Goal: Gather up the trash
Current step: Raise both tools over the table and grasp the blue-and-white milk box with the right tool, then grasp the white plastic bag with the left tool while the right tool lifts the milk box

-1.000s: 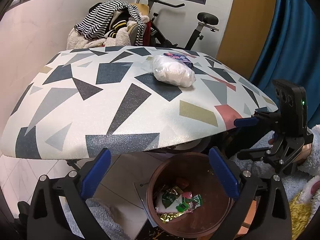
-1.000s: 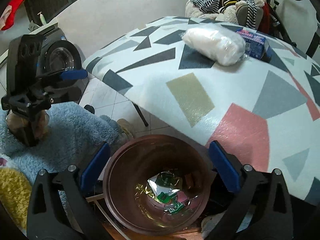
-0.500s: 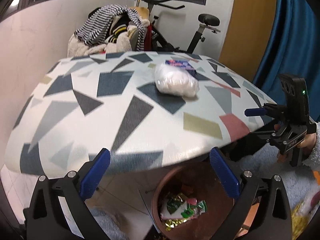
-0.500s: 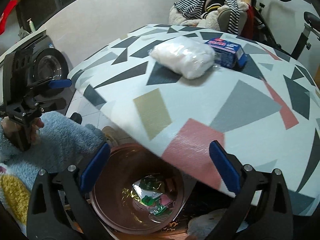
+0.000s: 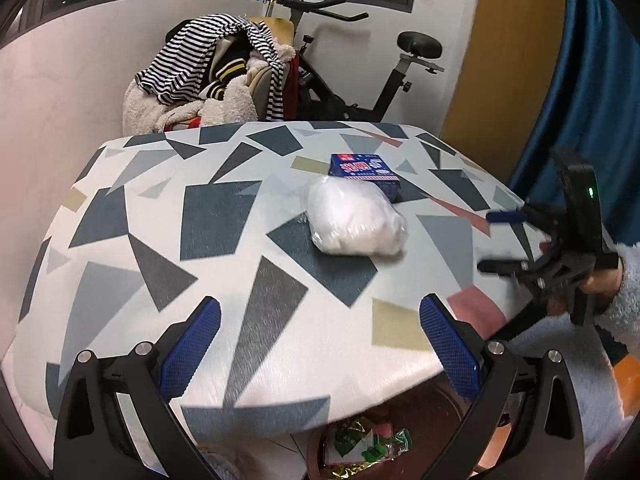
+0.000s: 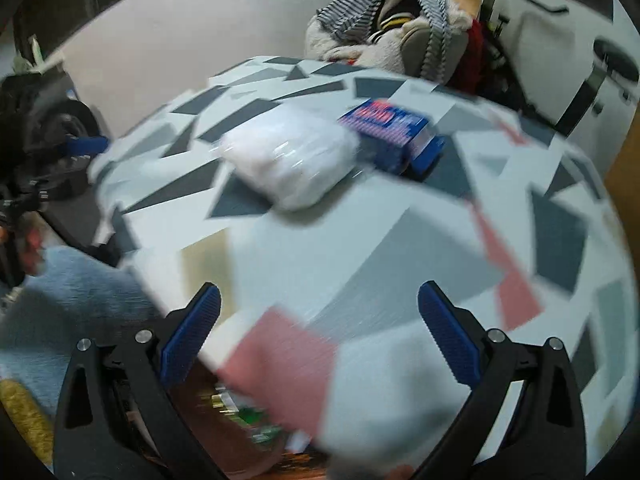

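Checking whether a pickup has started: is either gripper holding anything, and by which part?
Nothing is held. The left gripper and right gripper are both open and empty above the table.

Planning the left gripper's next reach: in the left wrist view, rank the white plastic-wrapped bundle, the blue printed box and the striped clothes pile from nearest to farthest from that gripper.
From the left gripper:
1. White plastic-wrapped bundle, mid-table, slightly right.
2. Blue printed box, right behind the bundle.
3. Striped clothes pile, beyond the table's far edge, left.

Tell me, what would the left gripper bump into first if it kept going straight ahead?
Probably the white plastic bag on the table. The open left gripper points across the tabletop toward it, though depth is hard to judge.
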Demonstrator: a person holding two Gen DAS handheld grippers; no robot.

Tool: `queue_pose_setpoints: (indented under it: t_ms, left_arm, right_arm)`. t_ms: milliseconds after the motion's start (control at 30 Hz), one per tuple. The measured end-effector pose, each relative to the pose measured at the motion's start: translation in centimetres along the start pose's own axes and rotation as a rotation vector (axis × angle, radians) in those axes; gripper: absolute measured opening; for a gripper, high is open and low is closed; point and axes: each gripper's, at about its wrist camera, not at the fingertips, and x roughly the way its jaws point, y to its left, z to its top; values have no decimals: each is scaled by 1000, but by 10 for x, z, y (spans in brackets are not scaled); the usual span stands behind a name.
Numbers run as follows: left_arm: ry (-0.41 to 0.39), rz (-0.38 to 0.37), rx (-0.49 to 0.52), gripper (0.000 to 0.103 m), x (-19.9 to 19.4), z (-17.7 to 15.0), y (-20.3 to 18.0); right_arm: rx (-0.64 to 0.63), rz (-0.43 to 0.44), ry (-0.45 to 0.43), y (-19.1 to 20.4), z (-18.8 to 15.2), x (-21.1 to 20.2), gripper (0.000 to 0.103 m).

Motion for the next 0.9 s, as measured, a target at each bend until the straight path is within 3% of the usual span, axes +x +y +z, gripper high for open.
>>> queue_pose_setpoints:
  t_ms: [233, 433, 700, 900]
  left_arm:
    - [-5, 11, -42, 97, 22, 16, 12]
    - [-20, 26, -94, 97, 32, 26, 36]
    - [-11, 33, -149, 97, 41, 25, 63]
    - [7, 2, -202, 94, 49, 25, 72]
  right_arm:
    - [152, -28, -14, -45, 68, 38, 97]
    - [282, -59, 15, -55, 115, 88, 97]
    - [380, -133, 79, -57, 149, 139, 97]
    - [415, -203, 201, -59, 154, 165, 94]
